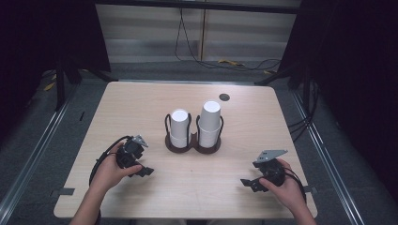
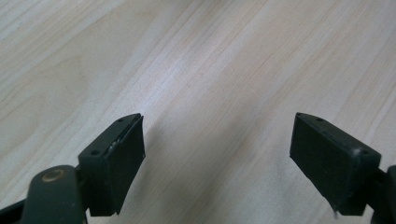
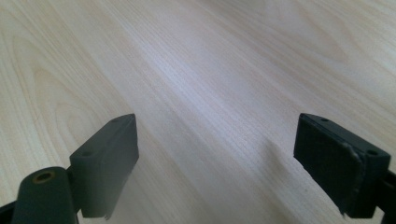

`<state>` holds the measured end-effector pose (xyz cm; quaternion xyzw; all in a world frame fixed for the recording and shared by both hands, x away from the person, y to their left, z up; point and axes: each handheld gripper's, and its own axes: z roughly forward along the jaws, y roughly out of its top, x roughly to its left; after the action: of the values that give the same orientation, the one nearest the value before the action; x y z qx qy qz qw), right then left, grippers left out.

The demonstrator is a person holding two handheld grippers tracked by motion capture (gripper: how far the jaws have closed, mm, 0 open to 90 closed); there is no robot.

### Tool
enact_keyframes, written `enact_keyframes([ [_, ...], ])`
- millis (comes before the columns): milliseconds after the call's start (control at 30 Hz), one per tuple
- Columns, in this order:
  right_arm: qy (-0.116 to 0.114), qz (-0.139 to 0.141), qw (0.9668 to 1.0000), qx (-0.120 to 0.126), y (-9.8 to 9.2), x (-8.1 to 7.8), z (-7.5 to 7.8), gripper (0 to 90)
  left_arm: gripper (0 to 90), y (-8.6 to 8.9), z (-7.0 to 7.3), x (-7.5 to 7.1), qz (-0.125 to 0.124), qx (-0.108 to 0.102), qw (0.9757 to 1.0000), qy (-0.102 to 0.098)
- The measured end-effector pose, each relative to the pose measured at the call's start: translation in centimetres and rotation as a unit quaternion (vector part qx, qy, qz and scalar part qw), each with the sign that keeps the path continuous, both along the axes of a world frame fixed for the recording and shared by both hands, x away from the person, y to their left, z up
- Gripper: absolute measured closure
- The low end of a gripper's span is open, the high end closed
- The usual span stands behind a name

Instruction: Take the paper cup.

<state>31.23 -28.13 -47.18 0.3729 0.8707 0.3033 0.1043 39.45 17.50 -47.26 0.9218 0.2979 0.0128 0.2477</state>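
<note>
While both your grippers, left (image 1: 143, 171) and right (image 1: 249, 183), lay wide-jawed, empty on worktop (image 1: 141, 101): tall cup stack (image 1: 210, 123) looked tippable; careless pinch risked toppling holder (image 1: 193, 144).

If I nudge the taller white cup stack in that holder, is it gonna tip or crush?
The taller cup stack rises well above the dark holder, so a push near its top would probably tilt it. They look like thin disposable cups: likely light and easily dented by a hard squeeze. The holder's rings should resist sliding.

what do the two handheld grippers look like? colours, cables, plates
Left gripper and right gripper: both black, two flat rectangular jaws with screw holes, grey three-cornered plate on top, black cable looping back past the wrist. Forearms bare, no sleeves visible.
</note>
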Motion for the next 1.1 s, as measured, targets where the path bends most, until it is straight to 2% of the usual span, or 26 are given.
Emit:
enact_keyframes([
  [100,-0.002,0.000,1.0000,0.006,0.1,-0.1,0.1,13.8,17.8,-0.2,-0.1,0.1,-0.003,0.004,1.0000,0.005],
  [267,-0.001,0.001,1.0000,0.001,0.2,-0.4,0.0,13.8,18.1,-0.3,0.1,0.2,-0.010,0.013,0.9998,0.009],
  [500,-0.005,-0.002,0.9998,0.018,-0.3,-0.6,0.3,13.8,17.6,-0.6,0.6,0.6,-0.013,0.006,0.9999,0.003],
  [633,-0.009,0.004,0.9998,0.019,-0.2,-0.5,0.4,13.9,17.6,-0.7,0.8,0.6,-0.014,0.020,0.9997,0.008],
  [700,-0.009,0.003,0.9998,0.017,0.0,-0.5,0.4,13.9,17.6,-0.8,1.0,0.6,-0.021,0.017,0.9996,0.010],
  [733,-0.007,0.005,0.9998,0.016,0.0,-0.5,0.4,14.0,17.6,-1.0,1.0,0.5,-0.011,0.009,0.9998,0.012],
  [833,-0.008,0.008,0.9999,0.012,0.2,-0.6,0.3,14.0,17.6,-1.0,1.6,0.6,-0.024,0.014,0.9996,0.007],
  [967,-0.012,0.010,0.9997,0.017,0.3,-0.6,0.4,14.0,17.6,-1.1,2.0,0.6,-0.024,0.006,0.9997,0.001],
  [1000,-0.013,0.008,0.9997,0.019,0.2,-0.7,0.5,13.9,17.6,-1.3,2.2,0.7,-0.019,-0.002,0.9998,-0.004],
  [1100,-0.014,0.007,0.9996,0.022,0.2,-0.7,0.6,13.9,17.6,-1.5,2.5,0.9,-0.018,-0.004,0.9998,-0.002],
])
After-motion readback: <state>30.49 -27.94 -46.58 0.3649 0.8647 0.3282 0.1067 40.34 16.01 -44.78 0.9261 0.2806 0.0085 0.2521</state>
